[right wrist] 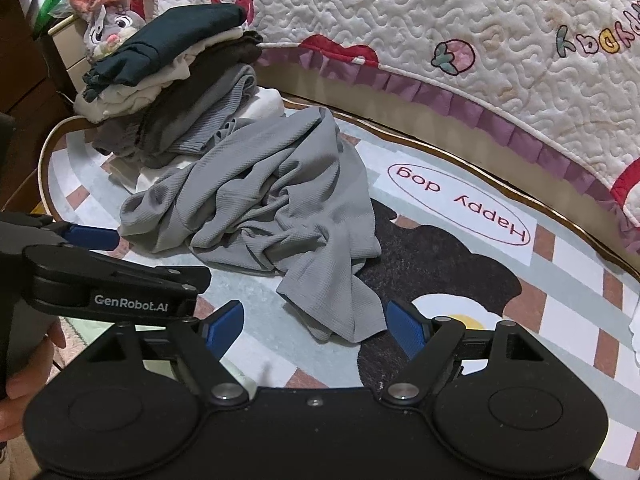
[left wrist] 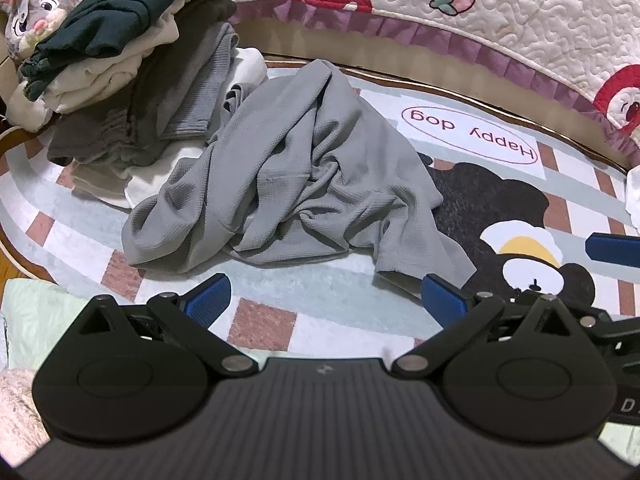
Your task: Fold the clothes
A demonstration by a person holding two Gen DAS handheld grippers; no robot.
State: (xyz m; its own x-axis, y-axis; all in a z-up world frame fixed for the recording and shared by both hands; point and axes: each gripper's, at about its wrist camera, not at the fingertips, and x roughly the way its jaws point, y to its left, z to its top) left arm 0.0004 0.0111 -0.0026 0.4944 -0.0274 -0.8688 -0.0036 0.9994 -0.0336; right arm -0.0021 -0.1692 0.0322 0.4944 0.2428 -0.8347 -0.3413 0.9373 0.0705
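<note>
Blue-padded fingers [left wrist: 210,298] of the left gripper [left wrist: 326,300] spread wide and empty, one pad just beside the near hem of the crumpled grey shirt [left wrist: 288,168]; fingers [right wrist: 224,328] of the right gripper [right wrist: 316,326] likewise spread wide, holding nothing, flanking the shirt's near corner without a grip. "GenRobot.AI" readable on the left gripper's side in the right wrist view, "Happy dog" upside down on the cartoon rug [right wrist: 460,204]. Shirt heaped on the rug, long axis running from the near corner back toward the stack of folded clothes [left wrist: 120,40] at far left.
</note>
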